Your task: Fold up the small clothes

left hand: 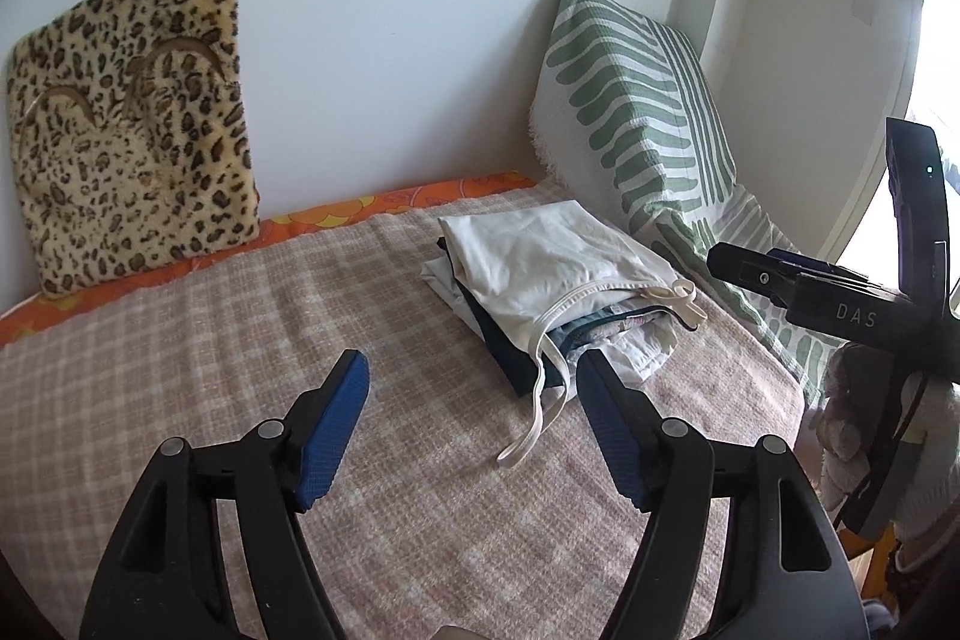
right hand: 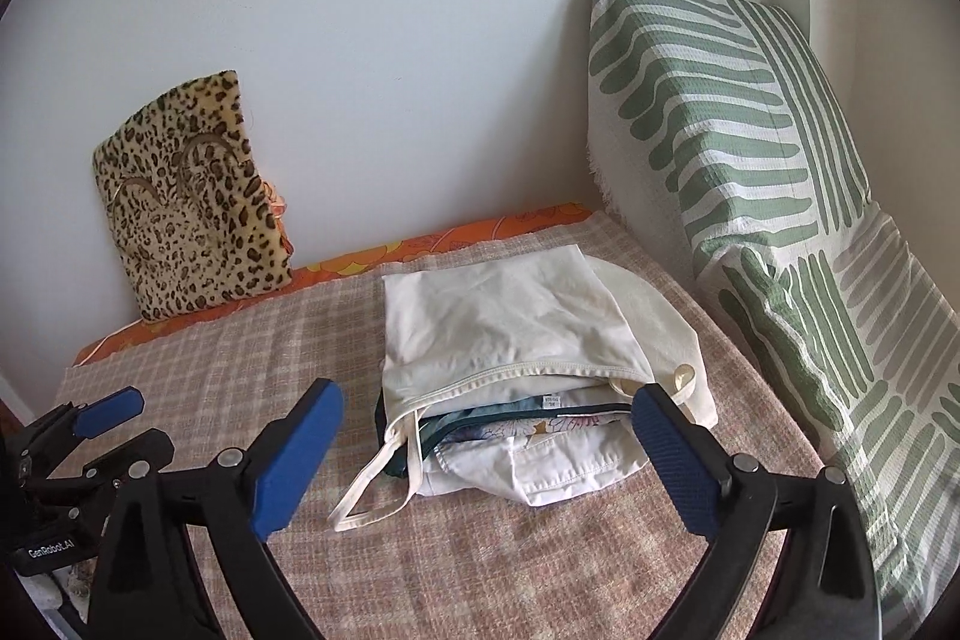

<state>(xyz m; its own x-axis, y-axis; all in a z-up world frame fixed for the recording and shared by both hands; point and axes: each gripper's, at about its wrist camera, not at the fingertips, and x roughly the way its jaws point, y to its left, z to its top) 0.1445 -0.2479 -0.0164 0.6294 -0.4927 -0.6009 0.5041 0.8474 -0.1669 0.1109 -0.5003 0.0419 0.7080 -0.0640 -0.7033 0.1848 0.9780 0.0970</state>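
Observation:
A stack of folded small clothes (left hand: 558,280) (right hand: 516,376) lies on the checked blanket (left hand: 210,340) (right hand: 240,352) near the far right. A cream garment with thin straps (right hand: 372,484) is on top, with dark and white pieces under it. My left gripper (left hand: 474,370) is open and empty, just in front and left of the stack. My right gripper (right hand: 486,412) is open and empty, its jaws to either side of the stack's near edge. In the left wrist view the right gripper (left hand: 780,274) shows at the right edge. The left gripper (right hand: 90,430) shows at the lower left of the right wrist view.
A leopard-print cushion (left hand: 132,124) (right hand: 192,196) leans on the back wall. A green-and-white striped pillow (left hand: 636,100) (right hand: 720,130) stands at the right against the wall. An orange sheet edge (left hand: 360,208) runs along the back.

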